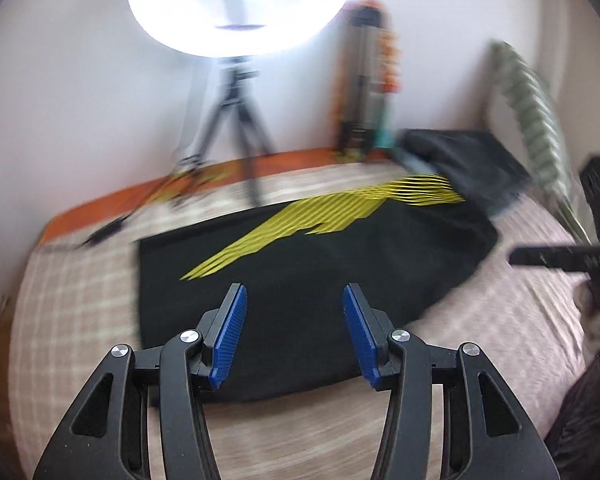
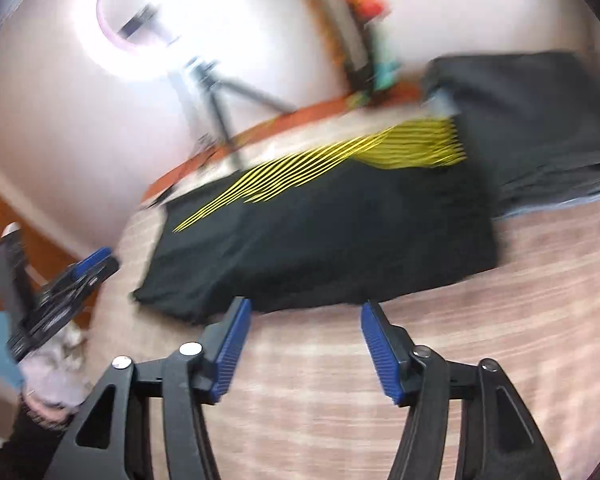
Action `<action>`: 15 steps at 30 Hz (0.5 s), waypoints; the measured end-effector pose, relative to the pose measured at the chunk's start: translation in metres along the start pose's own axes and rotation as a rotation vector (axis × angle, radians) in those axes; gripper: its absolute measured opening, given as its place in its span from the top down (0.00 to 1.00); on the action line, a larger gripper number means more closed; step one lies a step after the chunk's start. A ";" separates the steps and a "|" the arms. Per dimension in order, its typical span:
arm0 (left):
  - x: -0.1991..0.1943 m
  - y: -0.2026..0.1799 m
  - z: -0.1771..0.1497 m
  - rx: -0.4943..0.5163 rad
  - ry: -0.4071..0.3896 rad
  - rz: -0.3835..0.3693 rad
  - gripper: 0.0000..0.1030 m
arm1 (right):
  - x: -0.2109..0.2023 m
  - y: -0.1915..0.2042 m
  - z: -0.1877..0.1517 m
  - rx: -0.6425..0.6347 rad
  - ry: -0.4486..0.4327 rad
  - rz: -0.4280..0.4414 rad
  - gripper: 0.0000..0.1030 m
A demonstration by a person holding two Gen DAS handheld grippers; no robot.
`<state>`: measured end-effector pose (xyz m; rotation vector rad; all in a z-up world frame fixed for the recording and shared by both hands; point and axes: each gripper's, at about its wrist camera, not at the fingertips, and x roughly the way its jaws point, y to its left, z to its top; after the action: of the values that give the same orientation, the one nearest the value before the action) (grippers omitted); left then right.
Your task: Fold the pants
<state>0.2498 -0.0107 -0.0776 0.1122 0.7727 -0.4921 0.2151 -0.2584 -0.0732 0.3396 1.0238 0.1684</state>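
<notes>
Black pants (image 1: 300, 280) with a yellow striped print (image 1: 340, 208) lie flat and folded on a plaid bed cover (image 1: 300, 428); they also show in the right wrist view (image 2: 320, 240). My left gripper (image 1: 294, 296) is open and empty, its blue pads over the near part of the pants. My right gripper (image 2: 306, 308) is open and empty, just in front of the pants' near edge. The left gripper also shows in the right wrist view (image 2: 80, 272), at the pants' left end. The right gripper's black body shows in the left wrist view (image 1: 572, 258). Both views are blurred.
A lit ring light (image 1: 240, 4) on a tripod (image 1: 236, 120) stands at the far edge by the wall. A dark folded garment (image 1: 468, 160) lies beyond the pants at the right. A tall orange and grey object (image 1: 368, 80) leans on the wall.
</notes>
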 end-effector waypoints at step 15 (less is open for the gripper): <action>0.075 -0.199 0.033 0.413 0.050 -0.218 0.45 | -0.067 -0.114 0.013 0.157 -0.203 -0.208 0.25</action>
<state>0.2246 -0.2243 -0.0900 0.4288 0.7269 -0.8554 0.1893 -0.3874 -0.0539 0.3823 0.8659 -0.1332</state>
